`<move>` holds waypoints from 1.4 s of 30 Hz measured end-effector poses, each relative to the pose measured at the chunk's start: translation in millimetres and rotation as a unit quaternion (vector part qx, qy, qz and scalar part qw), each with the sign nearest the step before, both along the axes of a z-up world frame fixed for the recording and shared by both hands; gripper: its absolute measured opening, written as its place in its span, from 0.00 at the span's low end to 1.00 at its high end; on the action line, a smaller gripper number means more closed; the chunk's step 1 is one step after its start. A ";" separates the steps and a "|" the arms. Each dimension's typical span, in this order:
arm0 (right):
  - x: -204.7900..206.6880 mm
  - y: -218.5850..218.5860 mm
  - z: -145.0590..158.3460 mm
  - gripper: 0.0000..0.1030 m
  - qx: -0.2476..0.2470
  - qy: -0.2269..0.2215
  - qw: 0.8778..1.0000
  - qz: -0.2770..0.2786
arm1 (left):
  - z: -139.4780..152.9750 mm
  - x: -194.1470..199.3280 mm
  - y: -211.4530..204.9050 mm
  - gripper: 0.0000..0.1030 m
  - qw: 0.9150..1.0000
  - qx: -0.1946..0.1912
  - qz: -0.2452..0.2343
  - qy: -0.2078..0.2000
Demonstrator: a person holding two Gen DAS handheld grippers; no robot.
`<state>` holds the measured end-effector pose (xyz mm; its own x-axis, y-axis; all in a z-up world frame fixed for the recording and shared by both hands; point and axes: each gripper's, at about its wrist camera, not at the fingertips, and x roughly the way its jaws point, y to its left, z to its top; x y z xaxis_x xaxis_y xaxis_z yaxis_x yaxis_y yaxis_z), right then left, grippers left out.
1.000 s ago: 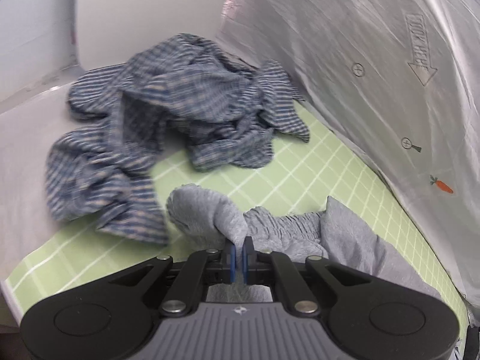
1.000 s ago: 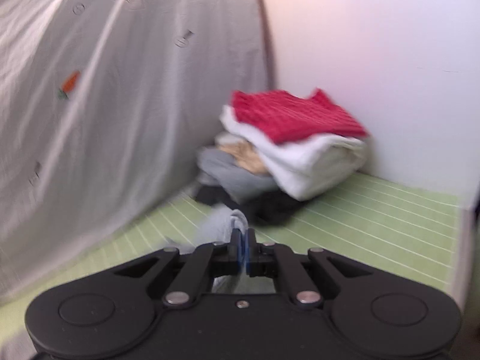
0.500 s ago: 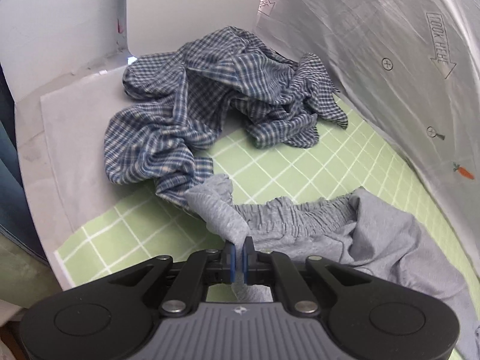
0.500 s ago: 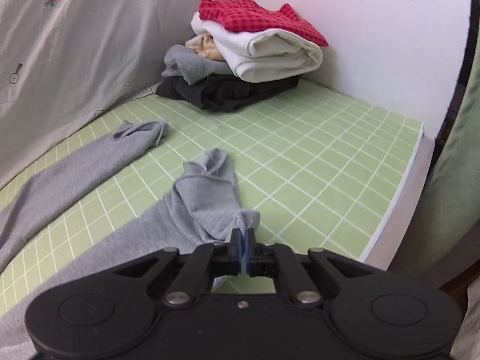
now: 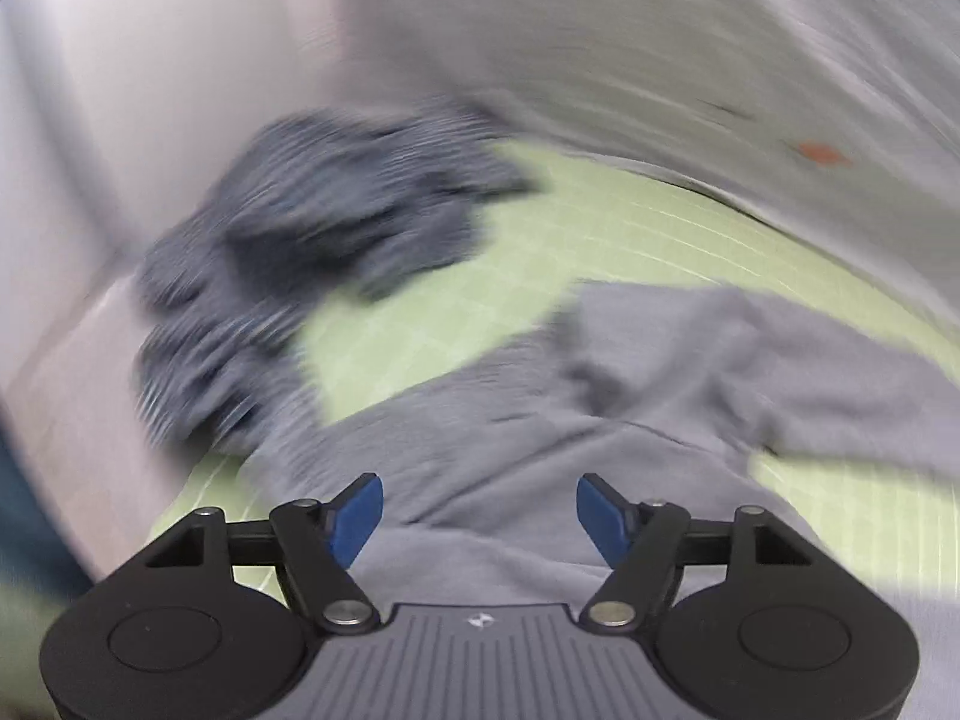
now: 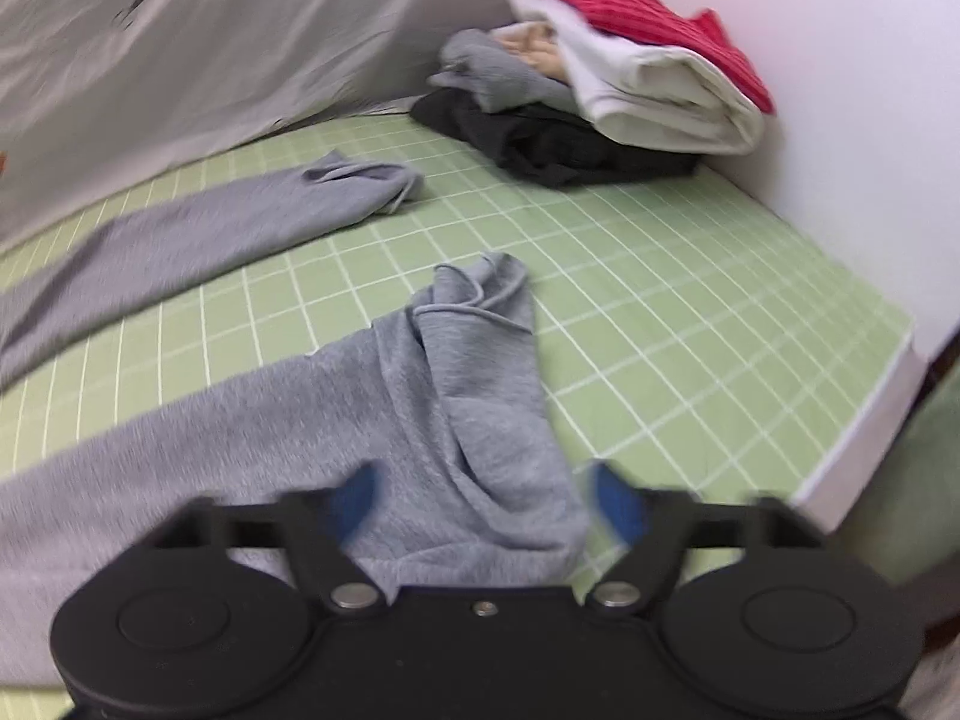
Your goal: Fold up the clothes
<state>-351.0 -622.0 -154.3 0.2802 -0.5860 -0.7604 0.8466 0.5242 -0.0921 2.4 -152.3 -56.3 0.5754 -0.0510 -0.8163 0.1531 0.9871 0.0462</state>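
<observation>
On a green checked mat (image 6: 690,276) hemmed by a pale printed sheet (image 6: 180,48), a pair of grey sweatpants (image 6: 336,414) lay spread along the near edge, legs reaching toward the far right corner, where a stack of folded clothes (image 6: 624,78) stood. The left gripper (image 5: 479,510) and the right gripper (image 6: 489,501) had both just sprung open, jaws wide, with the grey cloth under them but gripped by neither. A crumpled plaid shirt (image 5: 312,264) waited at the far left. The laying-out step appeared finished; the next move likely called for fresh grips to fold one leg over the other.
</observation>
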 end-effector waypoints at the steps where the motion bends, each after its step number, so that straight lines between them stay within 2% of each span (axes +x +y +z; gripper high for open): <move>1: 1.3 -2.5 -1.2 1.00 -0.005 0.005 1.000 0.011 | 3.2 -4.9 -13.9 0.73 0.999 0.025 -0.034 -0.011; 2: 2.8 -5.3 -2.3 1.00 -0.011 0.012 1.000 0.021 | 6.4 -9.9 -27.8 0.75 0.996 0.051 -0.068 -0.023; 4: 3.7 -12.7 -4.7 1.00 -0.016 0.018 0.999 0.032 | 12.6 -22.7 -50.0 0.83 0.990 0.081 -0.100 -0.049; 6: 0.8 -22.4 -7.0 1.00 -0.012 0.009 0.999 0.036 | 16.1 -32.2 -64.7 0.85 0.989 0.061 -0.125 -0.054; 9: -5.3 -40.2 -13.7 1.00 0.008 -0.009 1.000 0.028 | 10.9 -35.8 -86.0 0.88 0.987 0.005 -0.159 -0.014; 11: -6.7 -50.6 -19.9 1.00 0.018 -0.010 0.999 0.024 | 2.7 -38.8 -109.0 0.88 0.981 -0.003 -0.193 0.019; 12: -7.0 -54.5 -22.5 1.00 0.022 -0.010 0.999 0.025 | -1.4 -40.4 -120.5 0.88 0.977 -0.007 -0.211 0.036; 15: -6.0 -62.0 -29.1 1.00 0.028 -0.011 0.999 0.033 | -19.8 -57.1 -166.3 0.88 0.960 0.030 -0.274 0.048; 17: -3.9 -63.4 -32.9 1.00 0.028 -0.008 0.999 0.039 | -33.8 -64.0 -194.6 0.88 0.946 0.056 -0.315 0.053; 19: -2.1 -64.9 -35.9 0.98 0.032 -0.008 0.999 0.034 | -43.4 -70.1 -223.9 0.88 0.931 0.066 -0.353 0.063; 20: -2.2 -66.4 -36.7 0.95 0.037 -0.014 0.999 0.027 | -47.5 -72.5 -236.0 0.88 0.927 0.063 -0.362 0.070; 22: -4.8 -69.4 -37.5 0.79 0.050 -0.035 0.998 0.005 | -54.0 -78.3 -254.5 0.88 0.925 0.051 -0.369 0.081; 23: -6.2 -71.2 -38.1 0.75 0.059 -0.042 0.997 -0.008 | -57.4 -82.1 -259.1 0.88 0.925 0.045 -0.370 0.076; 24: -7.5 -72.1 -38.6 0.65 0.067 -0.049 0.996 -0.018 | -60.9 -85.9 -263.4 0.88 0.925 0.040 -0.371 0.072; 25: -8.8 -72.4 -39.0 0.50 0.074 -0.056 0.995 -0.026 | -64.4 -89.7 -267.7 0.88 0.925 0.035 -0.371 0.067; 26: -10.1 -72.2 -39.1 0.42 0.079 -0.061 0.994 -0.033 | -67.7 -96.2 -270.6 0.88 0.926 0.036 -0.372 0.057; 28: -11.9 -69.2 -37.6 0.11 0.076 -0.061 0.995 -0.038 | -77.1 -107.5 -273.0 0.88 0.932 0.027 -0.356 0.055; 29: -12.7 -66.2 -35.4 0.07 0.065 -0.051 0.996 -0.039 | -82.9 -111.8 -273.2 0.88 0.936 0.019 -0.346 0.061; 32: -18.3 -57.3 -27.2 0.05 0.016 0.000 0.999 -0.033 | -101.1 -124.3 -273.7 0.88 0.941 -0.003 -0.326 0.088; 36: -39.9 -59.7 -30.3 0.04 -0.026 0.079 0.996 -0.015 | -121.2 -142.2 -272.1 0.88 0.951 -0.006 -0.281 0.130; 40: -62.4 -70.5 -32.5 0.04 0.000 0.071 0.997 0.008 | -126.2 -168.9 -270.1 0.90 0.961 0.018 -0.245 0.125; 42: -68.2 -78.2 -30.7 0.09 0.011 0.052 0.998 0.013 | -126.0 -182.1 -268.5 0.91 0.968 0.020 -0.220 0.117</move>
<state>-419.2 -700.2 -185.0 0.2140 -0.5629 -0.7984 0.8187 0.5492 -0.1677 -179.7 -420.7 -182.3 0.3038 -0.2145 -0.9283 0.5698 0.8218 -0.0034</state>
